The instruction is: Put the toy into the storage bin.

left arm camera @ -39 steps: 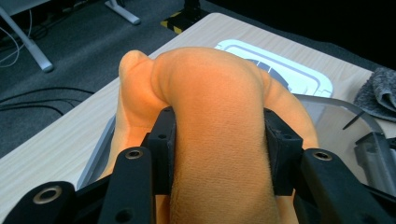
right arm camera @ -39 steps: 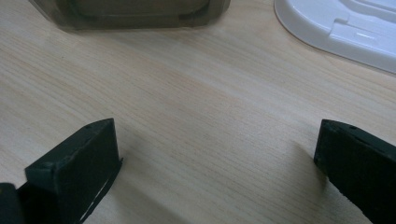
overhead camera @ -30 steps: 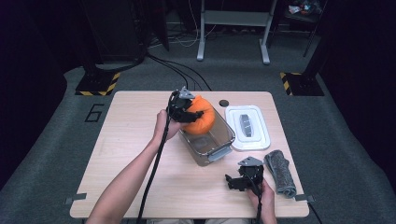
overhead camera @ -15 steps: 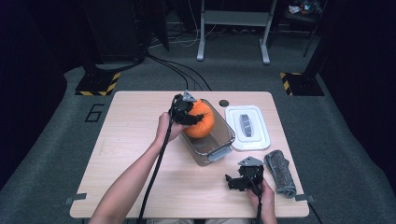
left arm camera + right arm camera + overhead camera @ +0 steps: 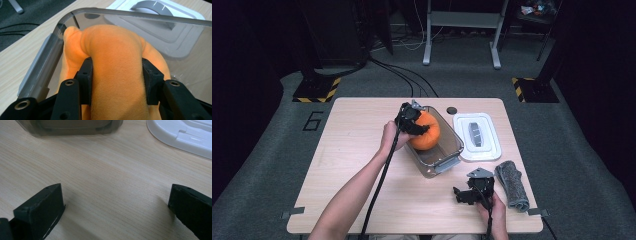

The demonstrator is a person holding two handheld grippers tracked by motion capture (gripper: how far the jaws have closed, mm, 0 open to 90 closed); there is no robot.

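Dark floor and stacked equipment ring the pale wooden surface (image 5: 362, 150), where a clear bin (image 5: 447, 150) sits near the middle with its white lid (image 5: 477, 137) just beside it and a grey cloth (image 5: 512, 185) near my right hand. My left tool (image 5: 414, 122) is clamped on the orange plush (image 5: 426, 132) — in the left gripper view the pads (image 5: 86, 80) press into its sides and the fabric bulges between them — and the plush hangs at the far end of the bin, partly below the rim. My right tool (image 5: 469, 192) rests low over the surface with its jaws wide and nothing between them.

To do this step well, I judge I should lower the plush until it settles on the bin floor, keep it off the near wall, and let go only once the weight is down; releasing high could let it roll against the rim.

Whether the plush touches the bottom yet I cannot tell — its own bulk hides its underside. The small dark disc (image 5: 452, 110) beyond the bin is too small to identify.
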